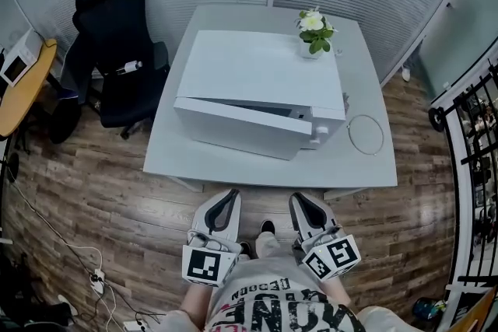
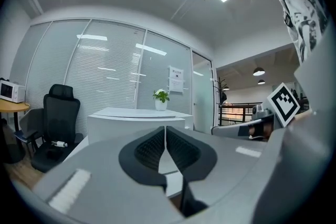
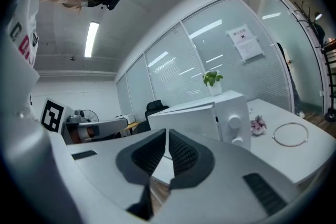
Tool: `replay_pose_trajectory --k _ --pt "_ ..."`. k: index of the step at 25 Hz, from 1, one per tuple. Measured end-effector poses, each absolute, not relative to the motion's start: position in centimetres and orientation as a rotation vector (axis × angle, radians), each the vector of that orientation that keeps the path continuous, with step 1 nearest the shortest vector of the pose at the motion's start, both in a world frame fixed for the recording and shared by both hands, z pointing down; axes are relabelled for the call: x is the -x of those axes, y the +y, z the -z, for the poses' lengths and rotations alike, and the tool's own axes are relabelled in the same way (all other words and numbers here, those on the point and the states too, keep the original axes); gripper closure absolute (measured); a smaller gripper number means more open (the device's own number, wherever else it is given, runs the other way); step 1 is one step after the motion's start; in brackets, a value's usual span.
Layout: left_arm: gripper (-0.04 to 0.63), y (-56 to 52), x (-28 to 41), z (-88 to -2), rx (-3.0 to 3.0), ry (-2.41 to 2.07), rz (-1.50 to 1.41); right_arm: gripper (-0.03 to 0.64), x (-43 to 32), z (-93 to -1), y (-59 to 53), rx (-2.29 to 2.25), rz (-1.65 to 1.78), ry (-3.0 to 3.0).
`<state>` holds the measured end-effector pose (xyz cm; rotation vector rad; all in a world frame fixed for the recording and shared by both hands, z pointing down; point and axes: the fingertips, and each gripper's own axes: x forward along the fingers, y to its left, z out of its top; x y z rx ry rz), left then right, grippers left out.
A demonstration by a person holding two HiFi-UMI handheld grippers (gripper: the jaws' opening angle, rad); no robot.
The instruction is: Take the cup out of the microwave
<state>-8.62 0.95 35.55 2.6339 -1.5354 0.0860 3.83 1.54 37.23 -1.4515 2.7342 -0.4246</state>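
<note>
Cup is not visible in any view. Left gripper (image 2: 166,128) and right gripper (image 3: 167,132) each have the jaws pressed together with nothing between them. Both are held side by side off the near edge of the table (image 1: 233,167), pointing at the microwave (image 1: 264,78) at the table's centre. Its door (image 1: 237,128) appears slightly ajar and hides the interior. A ring (image 1: 366,134) lies near the table's right edge.

A boxy white microwave (image 1: 264,78) fills most of the pale grey table (image 1: 194,163), its door (image 1: 241,124) barely ajar. Bare tabletop runs along its front, and a thin white ring (image 1: 348,134) lies to its right.
</note>
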Motion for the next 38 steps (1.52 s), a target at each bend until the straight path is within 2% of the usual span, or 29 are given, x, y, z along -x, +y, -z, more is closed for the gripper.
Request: replay_pose_trajectory --k 22,38 --pt "0.580 -5.3 5.5 -35.5 -2.561 -1.700 -0.090 0.591 -8.9 -37.7 -6.1 1.361 0.424 2.783" --pt "0.580 -8.7 6.4 -34.6 -2.612 -1.648 -0.074 0.589 -8.5 -36.9 -9.1 1.435 0.421 2.731"
